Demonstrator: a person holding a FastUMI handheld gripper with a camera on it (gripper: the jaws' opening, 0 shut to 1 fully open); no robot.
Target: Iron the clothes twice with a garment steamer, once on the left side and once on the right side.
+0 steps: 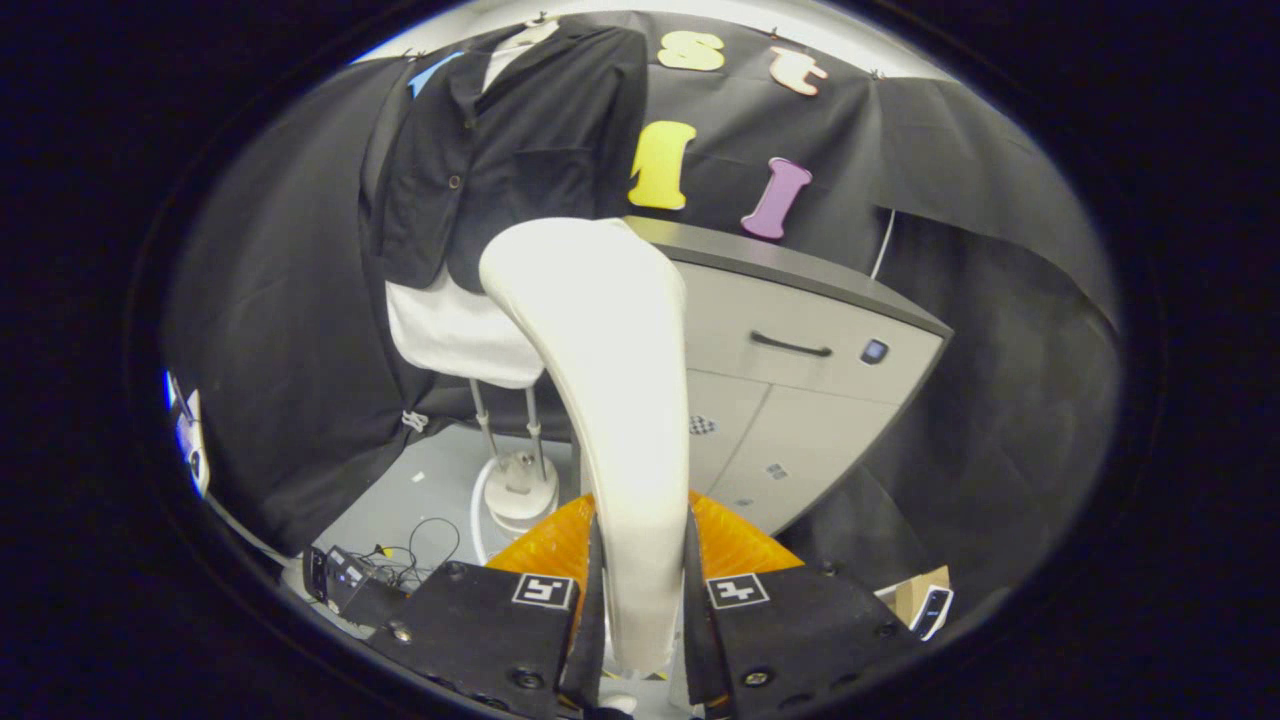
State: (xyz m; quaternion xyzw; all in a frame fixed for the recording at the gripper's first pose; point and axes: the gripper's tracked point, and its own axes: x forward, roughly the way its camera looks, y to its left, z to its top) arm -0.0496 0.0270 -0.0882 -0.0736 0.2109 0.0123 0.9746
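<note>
Between the clenched jaws stands the steamer (610, 400), gripped below the jacket (510, 140).

White garment steamer (610, 400) upright between tool (640, 610) fingers, before hanging black jacket (520, 150).

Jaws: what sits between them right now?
In the gripper view, the white steamer handle sits between the jaws, both pressing it; the gripper points toward the black jacket.

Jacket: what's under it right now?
Under the black jacket hangs a white garment, its hem showing below, above a stand. The steamer, clamped in the tongs, covers its right part.
</note>
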